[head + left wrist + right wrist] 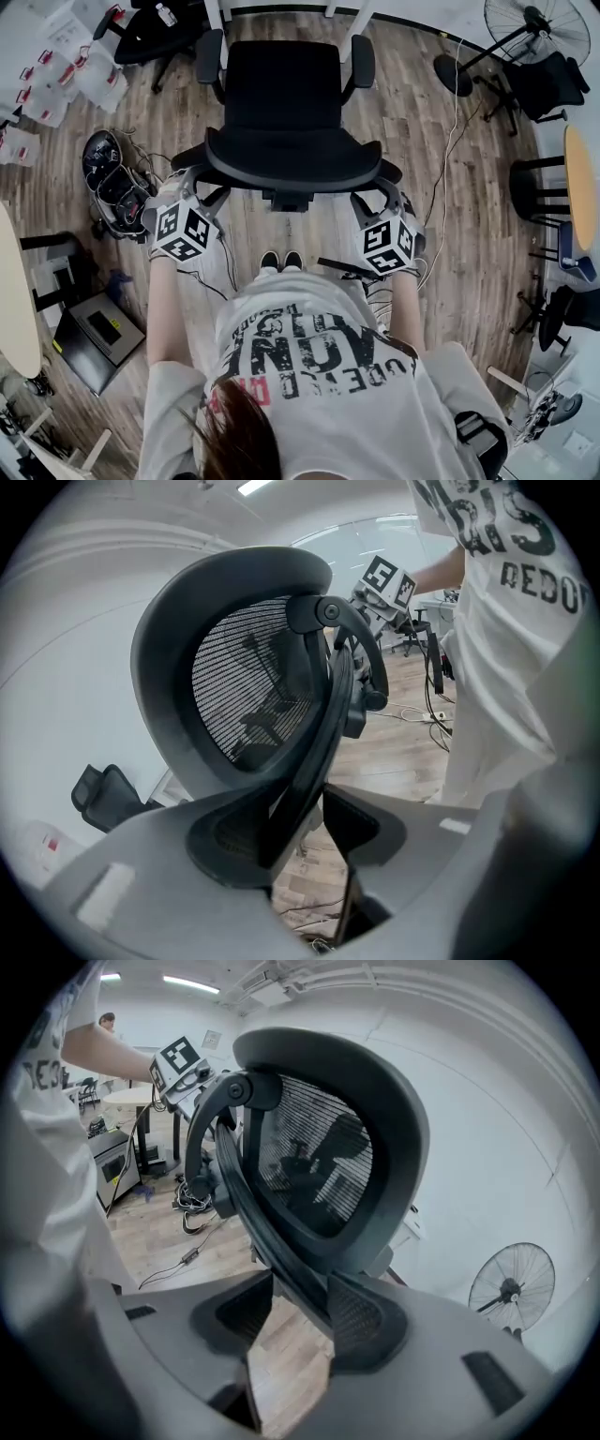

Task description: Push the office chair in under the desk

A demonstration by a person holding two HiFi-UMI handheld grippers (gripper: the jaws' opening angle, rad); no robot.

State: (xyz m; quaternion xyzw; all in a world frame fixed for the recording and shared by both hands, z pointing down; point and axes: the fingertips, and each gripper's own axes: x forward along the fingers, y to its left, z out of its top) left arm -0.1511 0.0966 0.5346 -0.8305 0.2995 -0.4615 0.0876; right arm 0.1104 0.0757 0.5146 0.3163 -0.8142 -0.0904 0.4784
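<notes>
The office chair [286, 94] stands on the wooden floor [469, 234] with its seat facing away from the person, towards the far side where the white legs of the surface [361, 23] rise. The seat looks only partly under it and the backrest [281, 161] is well out on the near side, so the push appears to have most of its way to go.

The person stands right behind the chair, one tool on each side of the backrest, probably so that the push goes in evenly and the castors do not swing it sideways.

The left gripper [192, 183] sits at the backrest's left edge. Its own view shows the jaws spread, with the dark frame bar of the backrest [244, 686] running down between them. The bar rests against one pad, and floor shows through the gap at the other.

The right gripper [380, 192] mirrors this at the right edge. Its jaws are also spread wide, and the rim of the backrest [319, 1157] lies along one pad, clear of the other. Neither tool pinches; each seems set to bear against the frame and shove.
</notes>
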